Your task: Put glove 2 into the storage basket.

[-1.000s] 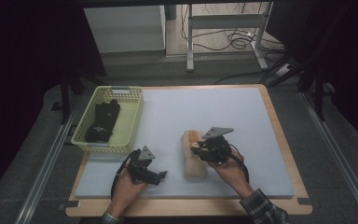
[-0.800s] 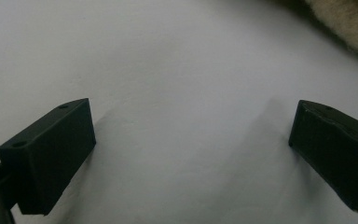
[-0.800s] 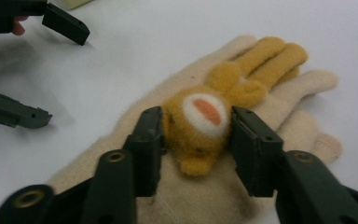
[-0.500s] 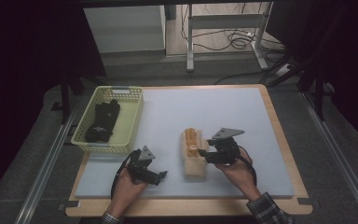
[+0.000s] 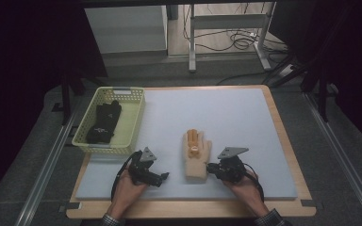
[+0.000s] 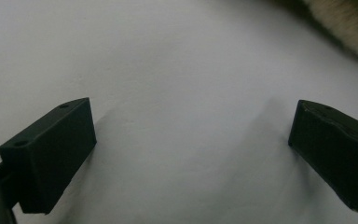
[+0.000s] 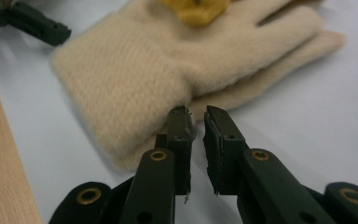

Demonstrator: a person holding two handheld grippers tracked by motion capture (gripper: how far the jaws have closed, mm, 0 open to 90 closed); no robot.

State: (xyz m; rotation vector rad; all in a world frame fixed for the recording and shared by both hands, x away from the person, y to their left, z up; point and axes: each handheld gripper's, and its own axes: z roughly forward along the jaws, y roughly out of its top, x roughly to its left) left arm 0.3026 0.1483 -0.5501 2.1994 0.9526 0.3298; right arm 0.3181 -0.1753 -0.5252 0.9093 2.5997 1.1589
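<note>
High view counts come first: one cream-coloured fuzzy knitted glove (image 5: 196, 155), one dark black glove (image 5: 103, 123), one pale yellow-green plastic mesh basket (image 5: 133, 123), and two hand-held black grippers, all on a wooden-edged bench topped with a light grey foam mat (image 5: 235, 113).

The cream glove lies flat on the mat in the near middle, between the two grippers. Its long axis runs from the near edge of the bench toward the far edge, cuff nearest the person and fingers pointing away. The thumb sticks out on the glove's right-hand side in that view. It looks soft and woolly, with a wide ribbed cuff, and a small orange-yellow patch sits on the palm area; what the patch is cannot be made out.

The black glove lies inside the basket at the left of the mat, well apart from the cream glove.

The left gripper (image 5: 159, 177) rests on the mat just left of the cuff, its jaws spread wide over bare mat with nothing between them.

The right gripper (image 7: 196, 122) sits at the cuff's right edge. Its jaws have just been closing and stand nearly together, a thin slit left, tips against the fuzzy edge where cuff meets thumb; whether any fabric is pinched cannot be told.
</note>
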